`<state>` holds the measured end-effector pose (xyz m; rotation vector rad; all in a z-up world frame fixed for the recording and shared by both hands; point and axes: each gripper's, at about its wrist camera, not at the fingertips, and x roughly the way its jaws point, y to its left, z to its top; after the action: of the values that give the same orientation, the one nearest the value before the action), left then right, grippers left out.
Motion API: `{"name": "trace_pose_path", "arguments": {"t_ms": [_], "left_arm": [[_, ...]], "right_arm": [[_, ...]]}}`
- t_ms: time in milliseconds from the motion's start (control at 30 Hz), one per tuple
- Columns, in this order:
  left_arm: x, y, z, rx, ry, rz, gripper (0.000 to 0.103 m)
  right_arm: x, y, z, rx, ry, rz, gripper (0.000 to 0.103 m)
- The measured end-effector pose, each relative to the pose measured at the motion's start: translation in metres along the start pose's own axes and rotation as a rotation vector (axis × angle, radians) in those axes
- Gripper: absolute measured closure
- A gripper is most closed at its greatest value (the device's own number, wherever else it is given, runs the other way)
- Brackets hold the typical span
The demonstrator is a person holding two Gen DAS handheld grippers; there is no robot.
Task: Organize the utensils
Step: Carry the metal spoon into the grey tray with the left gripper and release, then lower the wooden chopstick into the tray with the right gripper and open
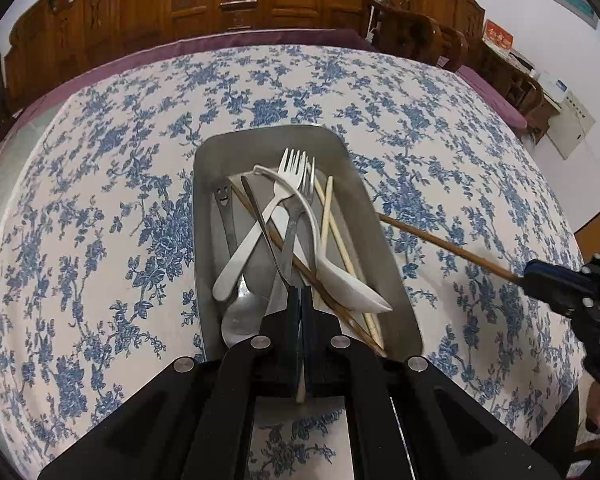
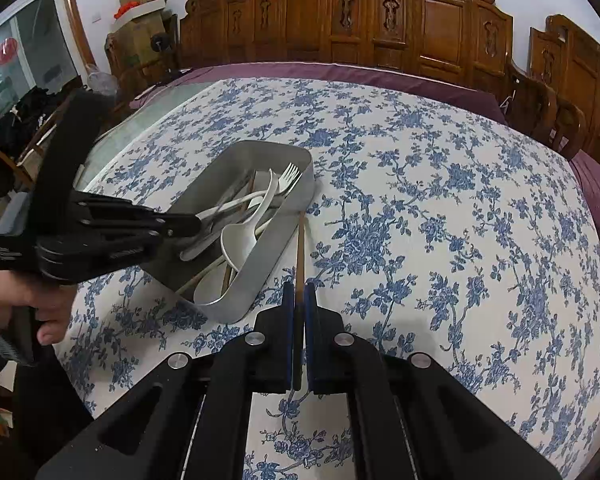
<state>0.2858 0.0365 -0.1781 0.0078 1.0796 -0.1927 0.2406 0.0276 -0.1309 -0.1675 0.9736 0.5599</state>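
Left gripper (image 1: 300, 300) closed over the near end of the metal tray (image 1: 384, 236), apparently on a pale chopstick (image 1: 301, 394) (hard to tell). Right gripper (image 2: 299, 300) clamped on a brown chopstick (image 2: 300, 248), just right of the tray.

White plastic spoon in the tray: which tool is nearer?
Left. The left tool hovers over the tray beside the white plastic spoon; the right tool sits outside the tray.
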Motion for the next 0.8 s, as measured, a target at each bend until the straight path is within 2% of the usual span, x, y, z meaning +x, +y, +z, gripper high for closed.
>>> {"name": "trace_pose_path", "arguments": {"t_ms": [300, 367, 433, 567, 600, 733, 800], "left_arm": [[0.009, 0.007, 0.002, 0.001, 0.000, 0.005, 0.102], [0.007, 0.009, 0.002, -0.004, -0.007, 0.006, 0.096], [0.004, 0.013, 0.002, -0.012, -0.018, 0.006, 0.081], [-0.005, 0.018, 0.002, -0.019, -0.038, 0.010, 0.072], [-0.008, 0.019, 0.002, -0.021, -0.043, 0.011, 0.066], [-0.021, 0.026, 0.002, -0.033, -0.074, 0.011, 0.055], [-0.027, 0.030, 0.001, -0.041, -0.087, 0.010, 0.053]], "right_arm": [[-0.016, -0.003, 0.008, -0.021, -0.049, -0.070, 0.097], [-0.020, -0.005, 0.011, -0.017, -0.060, -0.073, 0.097], [-0.024, -0.005, 0.015, -0.017, -0.071, -0.071, 0.097], [-0.030, 0.004, 0.025, -0.031, -0.096, -0.060, 0.097], [-0.030, 0.008, 0.028, -0.038, -0.100, -0.055, 0.097], [-0.024, 0.023, 0.037, -0.060, -0.101, -0.038, 0.097], [-0.018, 0.030, 0.042, -0.070, -0.097, -0.030, 0.097]]}}
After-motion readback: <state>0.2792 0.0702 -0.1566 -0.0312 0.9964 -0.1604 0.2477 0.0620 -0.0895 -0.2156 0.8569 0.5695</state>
